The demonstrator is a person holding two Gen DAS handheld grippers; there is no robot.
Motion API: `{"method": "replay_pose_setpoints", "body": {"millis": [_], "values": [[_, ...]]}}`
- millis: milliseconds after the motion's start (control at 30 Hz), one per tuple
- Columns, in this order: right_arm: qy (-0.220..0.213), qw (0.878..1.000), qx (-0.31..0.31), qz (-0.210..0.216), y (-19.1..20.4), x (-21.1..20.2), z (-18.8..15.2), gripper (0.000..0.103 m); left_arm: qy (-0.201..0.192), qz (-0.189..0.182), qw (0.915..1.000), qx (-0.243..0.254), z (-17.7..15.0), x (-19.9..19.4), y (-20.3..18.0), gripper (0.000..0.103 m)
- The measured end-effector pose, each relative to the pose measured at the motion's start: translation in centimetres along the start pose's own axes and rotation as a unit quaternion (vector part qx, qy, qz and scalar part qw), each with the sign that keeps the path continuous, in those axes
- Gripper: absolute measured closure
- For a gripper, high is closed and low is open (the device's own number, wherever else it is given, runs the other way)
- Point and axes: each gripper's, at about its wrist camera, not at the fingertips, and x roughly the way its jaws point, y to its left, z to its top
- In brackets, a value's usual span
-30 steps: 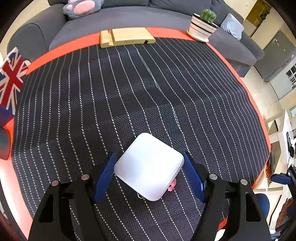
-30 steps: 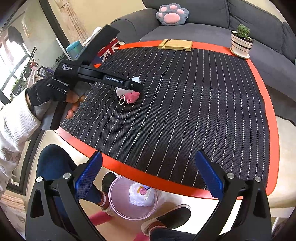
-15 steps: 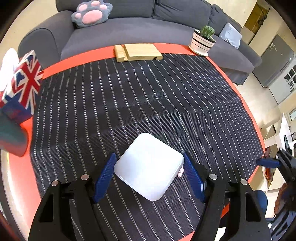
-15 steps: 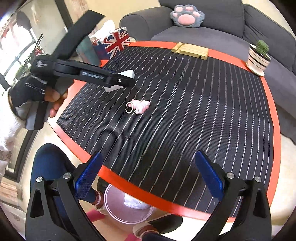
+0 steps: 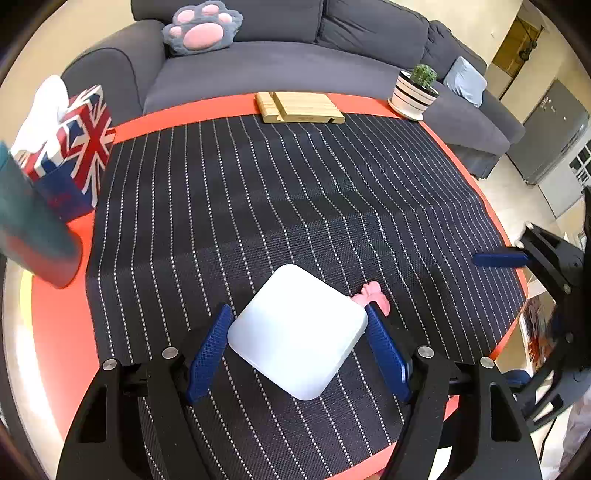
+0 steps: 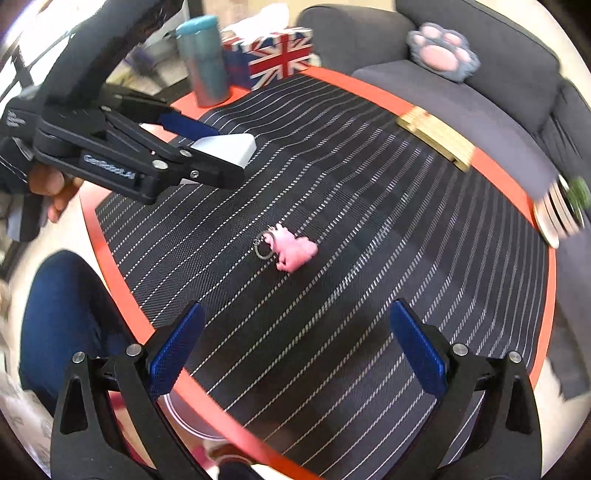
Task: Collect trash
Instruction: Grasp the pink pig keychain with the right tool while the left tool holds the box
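One white box: a flat, rounded-corner white box (image 5: 297, 332) sits pinched between the two blue pads of the left gripper (image 5: 295, 345), lifted clear of the table; in the right wrist view the same box (image 6: 227, 149) shows as a white wedge at the tips of that gripper (image 6: 207, 147).
One pink keychain: a small pink figure (image 6: 293, 251) with a metal ring lies flat on the mat near its middle; in the left wrist view only its tip (image 5: 373, 293) peeks out past the right edge of the box.
Table: round, orange rim (image 5: 55, 325), covered by a black mat (image 5: 258, 206) with white dotted stripes.
Far edge of table: one wooden stand (image 5: 299, 107), one striped pot with a cactus (image 5: 415, 92) to its right.
Left edge of table: one Union Jack tissue box (image 5: 74, 147), one teal tumbler (image 6: 203, 61) near it.
Room: grey sofa (image 5: 295, 59) beyond the table, carrying one paw-shaped cushion (image 5: 201, 27); pale floor to the right.
Left gripper pose: held level above the mat's near-left part, gripped by a gloved hand (image 6: 44, 181).
Right gripper: jaws spread wide with nothing between them (image 6: 295, 350), poised over the near edge of the table, the keychain ahead of it; one of its blue pads (image 5: 498, 258) shows at the right of the left wrist view.
Below the near rim: one pink round bin (image 6: 192, 421), partly hidden.
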Motion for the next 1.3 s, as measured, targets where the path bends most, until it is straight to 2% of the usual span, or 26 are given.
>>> {"method": "replay_pose_setpoints", "body": {"millis": [167,500,667,867,1033,1200,1300], "values": [[0.012,0.999,-0.050,0.003,0.4,1.9,1.9,0.006,-0.004,-0.002,1.0000,-0.008,-0.5,-0.3,0.8,0.032],[0.059,0.990,-0.130,0.022,1.4,6.4,3.1,0.028,-0.006,-0.005,0.9997,-0.022,-1.2,-0.3,2.2,0.032],[0.051,0.989,-0.134,0.024,1.2,7.5,3.5,0.034,-0.002,-0.006,0.9996,-0.028,-1.7,0.1,2.8,0.032],[0.050,0.990,-0.129,0.035,0.8,7.6,3.5,0.048,0.000,-0.009,0.9995,-0.031,-1.8,0.5,3.2,0.032],[0.044,0.990,-0.123,0.047,0.7,7.3,3.2,0.065,0.000,-0.012,0.9995,-0.030,-1.9,0.6,3.0,0.032],[0.041,0.992,-0.114,0.045,1.1,6.9,2.8,0.066,-0.005,-0.016,0.9996,-0.022,-2.4,0.4,2.6,0.032],[0.033,0.995,-0.085,0.041,1.0,6.1,2.4,0.066,-0.010,-0.017,0.9997,-0.012,-2.8,0.0,2.1,0.032]]}}
